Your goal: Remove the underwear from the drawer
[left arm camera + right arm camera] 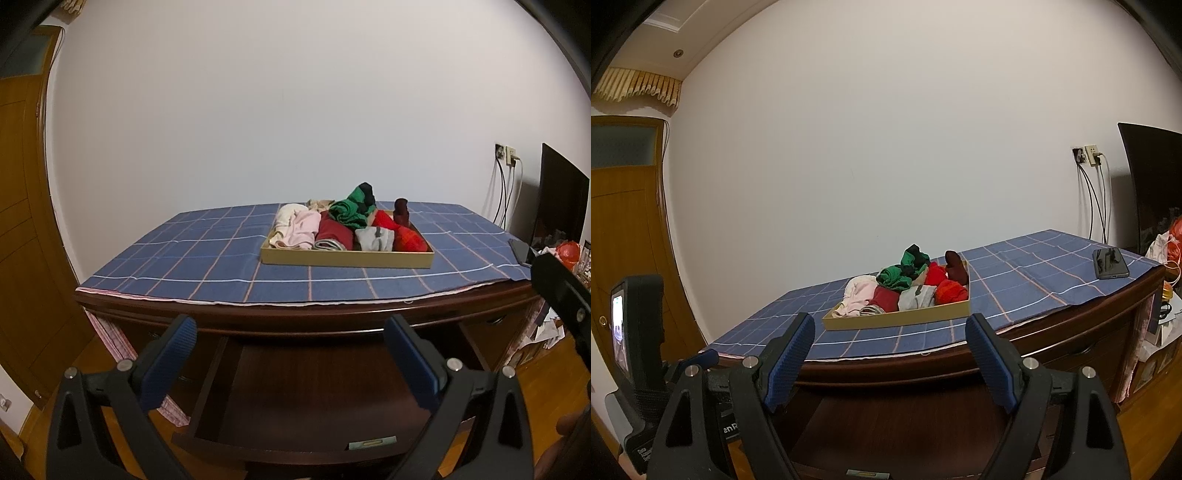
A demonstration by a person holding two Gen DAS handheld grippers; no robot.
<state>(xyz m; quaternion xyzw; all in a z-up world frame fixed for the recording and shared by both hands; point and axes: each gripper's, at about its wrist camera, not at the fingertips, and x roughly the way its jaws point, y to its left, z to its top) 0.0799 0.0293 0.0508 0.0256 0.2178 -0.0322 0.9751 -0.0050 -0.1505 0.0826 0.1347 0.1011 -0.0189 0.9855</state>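
Seemingly both hand-held grippers, left [290, 341] and right [890, 338], hang spread and empty over the open, bare-looking dark wooden drawer [314, 391], so reaching inside risks missing the folded underwear [347, 225] lying in the shallow cardboard tray [345, 258] on the desk.

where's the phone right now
The phone lies on the blue checked cloth at the dresser top's right end in the right wrist view, right of the tray of underwear.
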